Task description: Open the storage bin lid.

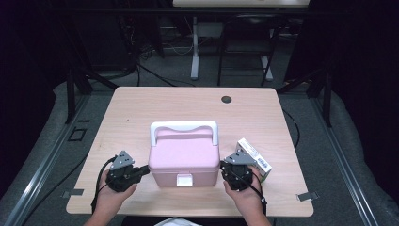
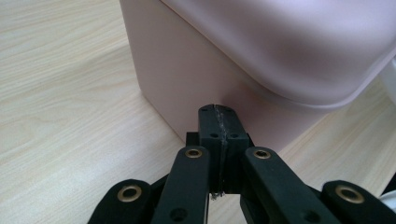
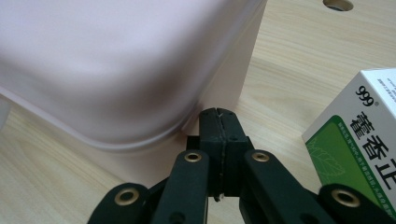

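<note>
centrally on the table (image 1: 141,101) sits a pink box (image 1: 184,157), lid on, white handle (image 1: 183,126) folded toward the far side, white latch (image 1: 184,180) at the near face; the left gripper (image 1: 141,170) rests at the box's left wall, jaws pressed together on nothing, tips at or just short of the wall; the right gripper (image 1: 225,169) sits at the right wall, jaws likewise closed and empty; a white and green carton (image 1: 254,157) lies just right of it, near the right hand (image 1: 244,195).

white and green carton (image 3: 359,135) printed "999" in black, large white Chinese characters on its green panel
</note>
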Demonstrator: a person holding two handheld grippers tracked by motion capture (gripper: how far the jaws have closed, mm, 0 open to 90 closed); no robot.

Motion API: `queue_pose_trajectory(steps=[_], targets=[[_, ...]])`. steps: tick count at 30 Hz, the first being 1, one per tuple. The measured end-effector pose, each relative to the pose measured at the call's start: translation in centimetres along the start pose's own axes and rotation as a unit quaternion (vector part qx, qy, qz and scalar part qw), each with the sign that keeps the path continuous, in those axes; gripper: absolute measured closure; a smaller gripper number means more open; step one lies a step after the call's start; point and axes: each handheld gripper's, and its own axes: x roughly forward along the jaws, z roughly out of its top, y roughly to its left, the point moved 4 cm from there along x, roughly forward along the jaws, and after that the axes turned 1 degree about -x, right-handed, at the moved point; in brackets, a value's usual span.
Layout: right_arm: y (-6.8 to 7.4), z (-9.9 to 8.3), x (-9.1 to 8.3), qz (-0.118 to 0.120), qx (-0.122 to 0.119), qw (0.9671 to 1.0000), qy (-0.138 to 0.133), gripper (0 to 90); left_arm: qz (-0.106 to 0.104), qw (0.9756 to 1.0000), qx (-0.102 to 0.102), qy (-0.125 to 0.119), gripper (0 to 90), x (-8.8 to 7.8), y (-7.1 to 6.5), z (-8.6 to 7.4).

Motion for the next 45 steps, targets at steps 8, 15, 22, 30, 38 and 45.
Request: queue_pose_trajectory(steps=[8,15,22,30,38,45], targets=[[0.5,-0.3,-0.4,0.001,-0.007,1.0,0.002,90.0,-0.004,1.0,0.002,0.002,90.0,-0.5,-0.2,-0.4],[0.8,-0.8,-1.1,0.008,-0.008,0.9999,0.002,90.0,-0.007,1.0,0.002,0.001,90.0,-0.8,-0.4,-0.7],[1.1,-1.3,-1.7,0.015,-0.005,0.9999,0.0,90.0,-0.016,0.9999,0.002,0.0,90.0,-1.0,-0.5,-0.9],[0.2,-1.4,-1.4,0.029,-0.001,0.9996,-0.007,81.7,-0.033,0.9994,-0.011,-0.001,89.9,-0.9,0.1,-1.1],[-0.7,-1.6,-0.9,0.03,-0.004,0.9995,-0.004,71.3,-0.03,0.9991,-0.028,-0.009,74.9,-1.0,1.1,-0.9],[-0.8,-1.2,-1.2,0.039,-0.001,0.9992,-0.01,64.6,-0.026,0.9991,-0.031,-0.012,61.6,-1.2,1.4,-0.7]])
